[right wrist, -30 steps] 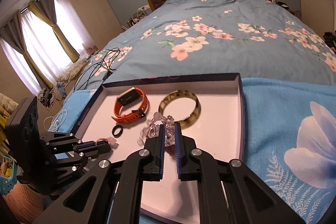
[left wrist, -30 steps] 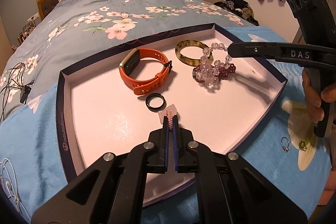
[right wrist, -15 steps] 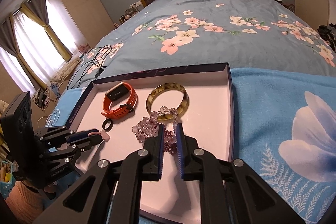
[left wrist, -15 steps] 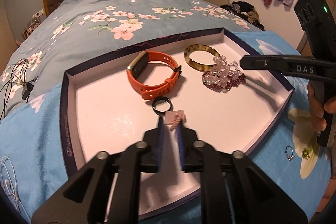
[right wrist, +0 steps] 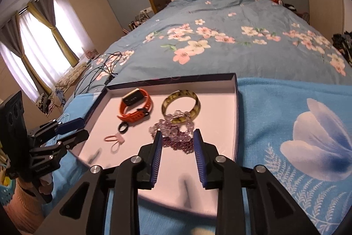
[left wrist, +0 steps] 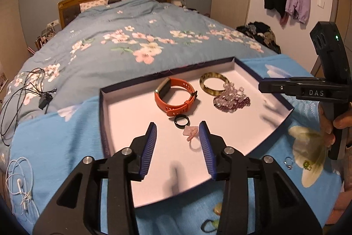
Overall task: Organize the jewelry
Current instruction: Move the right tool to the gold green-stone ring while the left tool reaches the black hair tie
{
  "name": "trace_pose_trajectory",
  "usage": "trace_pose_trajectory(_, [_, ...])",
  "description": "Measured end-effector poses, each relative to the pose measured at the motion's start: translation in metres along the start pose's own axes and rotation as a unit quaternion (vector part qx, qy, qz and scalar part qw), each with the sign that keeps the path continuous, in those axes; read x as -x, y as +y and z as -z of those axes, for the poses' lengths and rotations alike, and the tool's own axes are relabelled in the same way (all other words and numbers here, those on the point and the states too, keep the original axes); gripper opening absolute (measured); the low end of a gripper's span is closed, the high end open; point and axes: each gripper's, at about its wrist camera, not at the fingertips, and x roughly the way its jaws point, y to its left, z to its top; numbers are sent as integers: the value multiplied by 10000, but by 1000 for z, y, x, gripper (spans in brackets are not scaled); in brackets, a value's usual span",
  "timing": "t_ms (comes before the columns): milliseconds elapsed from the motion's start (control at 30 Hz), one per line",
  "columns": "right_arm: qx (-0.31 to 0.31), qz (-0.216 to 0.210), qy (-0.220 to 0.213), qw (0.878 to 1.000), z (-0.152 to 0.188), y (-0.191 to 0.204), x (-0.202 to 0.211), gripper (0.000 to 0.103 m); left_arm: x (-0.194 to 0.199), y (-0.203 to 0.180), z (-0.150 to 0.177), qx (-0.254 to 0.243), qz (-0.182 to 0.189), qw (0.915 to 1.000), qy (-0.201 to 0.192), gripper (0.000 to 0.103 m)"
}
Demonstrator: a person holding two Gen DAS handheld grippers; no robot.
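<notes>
A shallow white-lined box lid lies on the bed and holds an orange smart band, a tortoiseshell bangle, a purple bead bracelet, a black ring and a small pink jewelry piece. My left gripper is open and empty, raised just behind the pink piece. My right gripper is open and empty above the bead bracelet. The lid also shows in the right wrist view.
Two small rings, a silver one and a green one, lie on the blue floral blanket to the right of the lid. Black cables lie on the quilt at left, white earphones near the front left.
My left gripper opened, let go of the pink piece in the lid and drew back and up. My right gripper opened from nearly shut and rose slightly.
</notes>
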Motion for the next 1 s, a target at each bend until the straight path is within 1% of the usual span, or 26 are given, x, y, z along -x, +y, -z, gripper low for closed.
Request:
trace_pose_trajectory(67, [78,-39,-90,9999,1,4,10,28,12,0,4,7,-7,10000,-99,41])
trace_pose_trajectory(167, [271,-102,-231,9993,7,14,30,33,28,-2,10,2,-16,9998,-209,43])
trace_pose_trajectory(233, [380,-99,-282,9988,10,18,39,33,38,-4,16,-15,-33,9996,-262,44])
trace_pose_trajectory(300, [506,-142,-293,9982,17,23,49,34,46,-6,23,-38,-41,9996,-285,45])
trace_pose_trajectory(367, [603,-133,-277,9977,24,25,54,36,54,-8,31,-36,-42,9996,-288,47])
trace_pose_trajectory(433, [687,-106,-239,9973,33,27,60,37,59,-10,37,-14,-32,9995,-301,48])
trace_pose_trajectory(533, [719,-67,-168,9972,45,27,66,37,65,-12,48,6,6,9996,-276,49])
trace_pose_trajectory(767, [654,12,38,9979,76,23,75,38,68,-25,71,-165,71,9998,-70,50])
trace_pose_trajectory(1000, [553,78,251,9981,103,17,77,40,68,-35,87,-102,215,9997,93,50])
